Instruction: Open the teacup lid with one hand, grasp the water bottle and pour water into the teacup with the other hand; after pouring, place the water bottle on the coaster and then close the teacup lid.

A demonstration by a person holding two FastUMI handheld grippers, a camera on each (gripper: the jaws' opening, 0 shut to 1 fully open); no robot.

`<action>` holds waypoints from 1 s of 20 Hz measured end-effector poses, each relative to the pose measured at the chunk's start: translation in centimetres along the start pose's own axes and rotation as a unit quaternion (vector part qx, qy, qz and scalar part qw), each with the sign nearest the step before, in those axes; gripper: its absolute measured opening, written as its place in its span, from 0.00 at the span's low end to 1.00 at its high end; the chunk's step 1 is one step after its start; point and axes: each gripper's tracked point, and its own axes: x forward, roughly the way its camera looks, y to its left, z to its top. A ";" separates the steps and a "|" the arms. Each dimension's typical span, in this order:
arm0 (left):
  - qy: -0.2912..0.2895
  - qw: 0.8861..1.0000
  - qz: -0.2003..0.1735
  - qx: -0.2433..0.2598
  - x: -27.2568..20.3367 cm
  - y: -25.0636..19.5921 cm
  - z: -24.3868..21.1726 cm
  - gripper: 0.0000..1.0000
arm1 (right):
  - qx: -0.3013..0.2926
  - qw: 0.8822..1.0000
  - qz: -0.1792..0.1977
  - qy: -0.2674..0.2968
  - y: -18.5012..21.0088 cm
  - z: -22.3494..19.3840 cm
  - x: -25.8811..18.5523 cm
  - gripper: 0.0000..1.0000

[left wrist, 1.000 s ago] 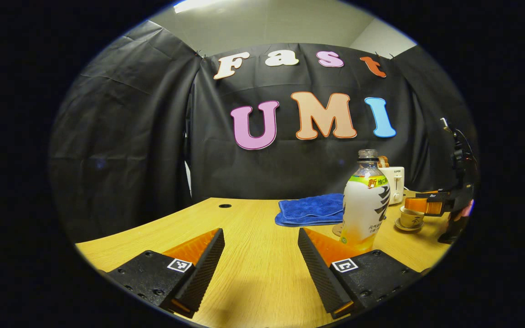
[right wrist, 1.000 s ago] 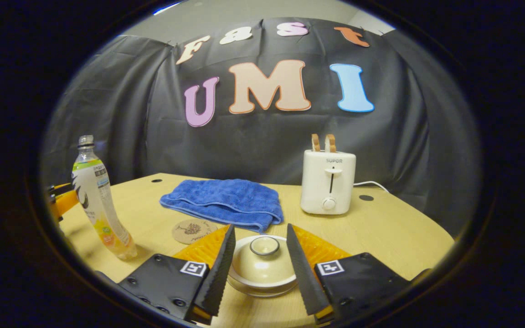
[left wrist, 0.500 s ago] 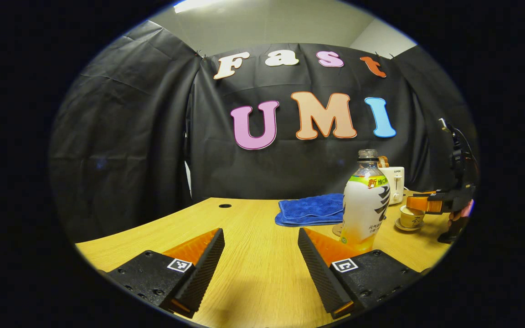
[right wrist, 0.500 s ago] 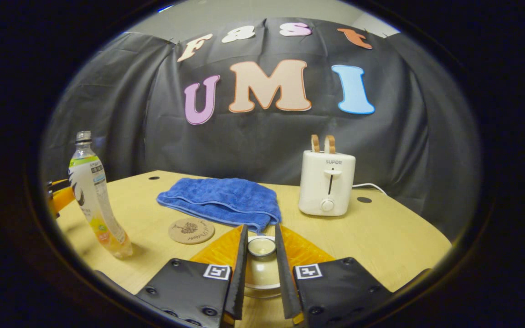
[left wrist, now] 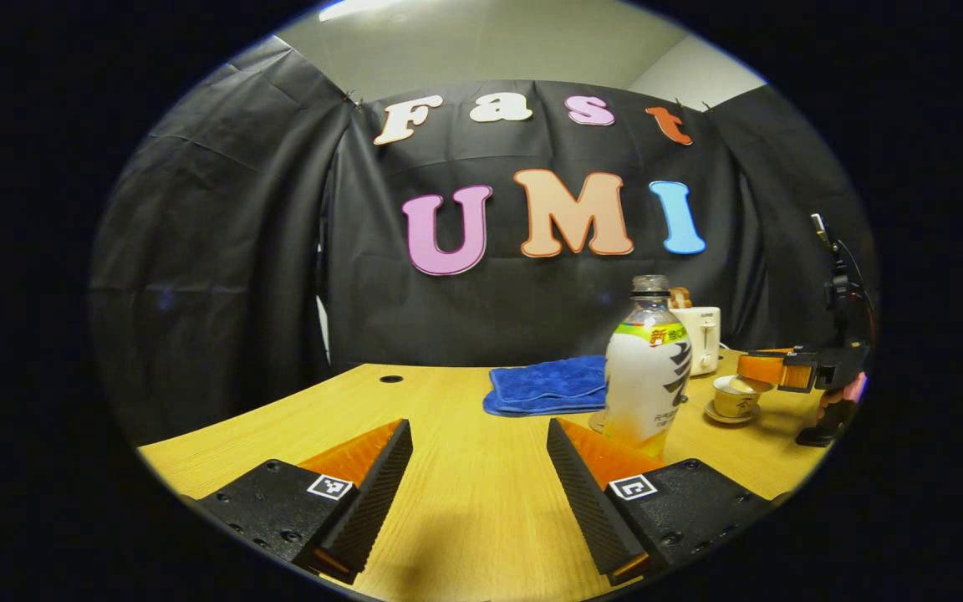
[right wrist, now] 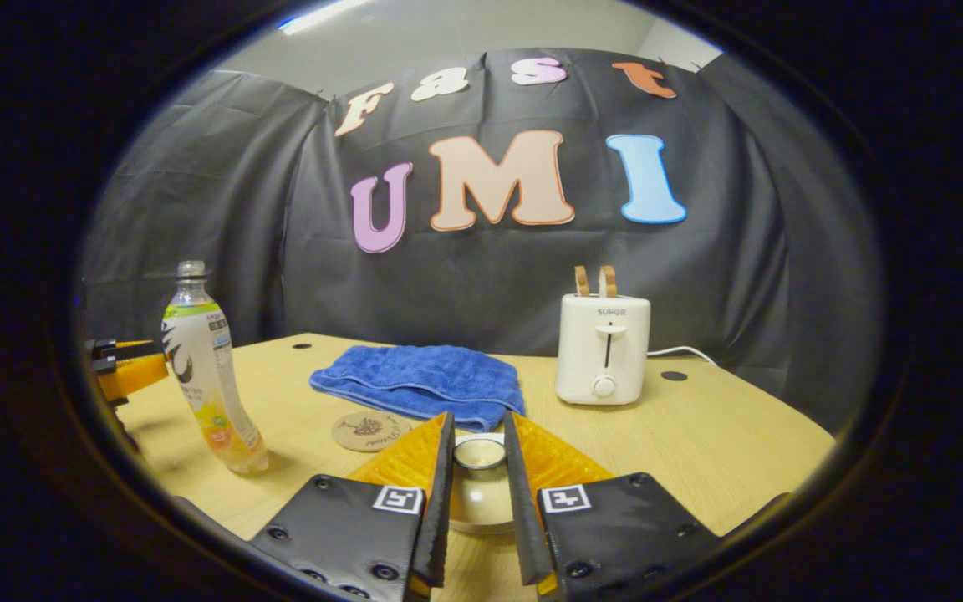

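Lifting lid is the step in hand. Left gripper view: left gripper (left wrist: 479, 485) jaws spread, nothing between, low over pale wood worktop (left wrist: 465, 418); clear plastic water bottle w/ white-green label (left wrist: 645, 368) upright just ahead-right; small cream teacup on saucer (left wrist: 732, 400) beyond, lid off it.

Right gripper view: right gripper (right wrist: 479, 502) jaws pinching round cream ceramic lid (right wrist: 479, 481) by its knob. Round cork coaster (right wrist: 371, 431) near bottle. Keep lid level, raise straight, clear of rim.

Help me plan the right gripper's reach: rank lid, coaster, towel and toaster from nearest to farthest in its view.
1. Lid, between its fingers.
2. Coaster, ahead left.
3. Towel, behind the coaster.
4. Toaster, far right; close to the towel's depth.
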 end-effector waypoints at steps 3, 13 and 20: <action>-0.002 0.998 -0.063 -0.001 -0.2 -2.6 0.0 0.95 | 0.009 1.000 -0.009 -0.020 -0.7 0.5 -1.1 0.37; 0.007 0.984 -0.180 -0.006 0.4 -8.0 -0.1 0.95 | 0.010 0.999 -0.032 -0.027 -3.0 0.5 -4.0 0.36; 0.035 0.980 -0.195 -0.011 2.6 -11.5 -0.9 0.95 | 0.010 0.998 -0.048 -0.027 -5.3 0.5 -5.2 0.37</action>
